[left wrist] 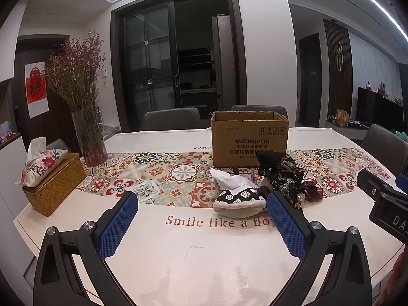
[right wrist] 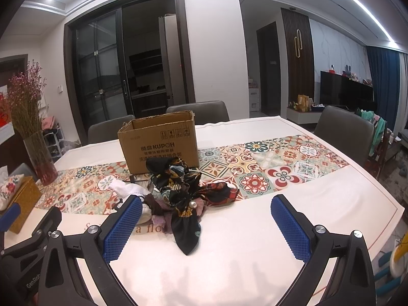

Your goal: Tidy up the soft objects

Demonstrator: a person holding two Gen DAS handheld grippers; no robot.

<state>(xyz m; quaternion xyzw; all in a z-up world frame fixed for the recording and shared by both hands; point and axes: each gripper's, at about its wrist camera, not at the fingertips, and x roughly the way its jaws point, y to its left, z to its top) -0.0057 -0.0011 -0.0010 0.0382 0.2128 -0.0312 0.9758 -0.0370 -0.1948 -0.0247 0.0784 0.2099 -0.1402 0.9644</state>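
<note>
Soft objects: a small heap is seen on the table, at the near edge of the patterned runner, just in front of the cardboard box.
White pouch (left wrist: 239,199): a padded cloth item with a black-and-white printed band is placed at the left of the heap; a white cloth (left wrist: 224,176) is bunched on top of it.
Dark scarf (right wrist: 183,191): a black patterned silky fabric is piled at the right of the heap, touching the box front at its far end, with one tail trailed toward the near edge of the table.
Purple cloth (right wrist: 163,219): a small piece is partly covered by the scarf.
Cardboard box (left wrist: 250,137): shown upright with its top open, set on the runner (left wrist: 158,176) just beyond the heap; the inside is hidden.
Left gripper (left wrist: 202,219): held low over the white tablecloth (left wrist: 204,267) near the heap, its blue pads (left wrist: 117,227) spread wide apart, with nothing between them.
Right gripper (right wrist: 206,224): likewise held with pads wide apart and nothing clasped; the scarf tail is seen between its fingers in the right wrist view.
Vase (left wrist: 89,137): glass, filled with dried flowers, placed at the far left.
Woven basket (left wrist: 54,186): located at the left edge, with a floral tissue cover (left wrist: 42,165) laid on top.
Chairs (left wrist: 170,118): grey, ranged along the far side.
</note>
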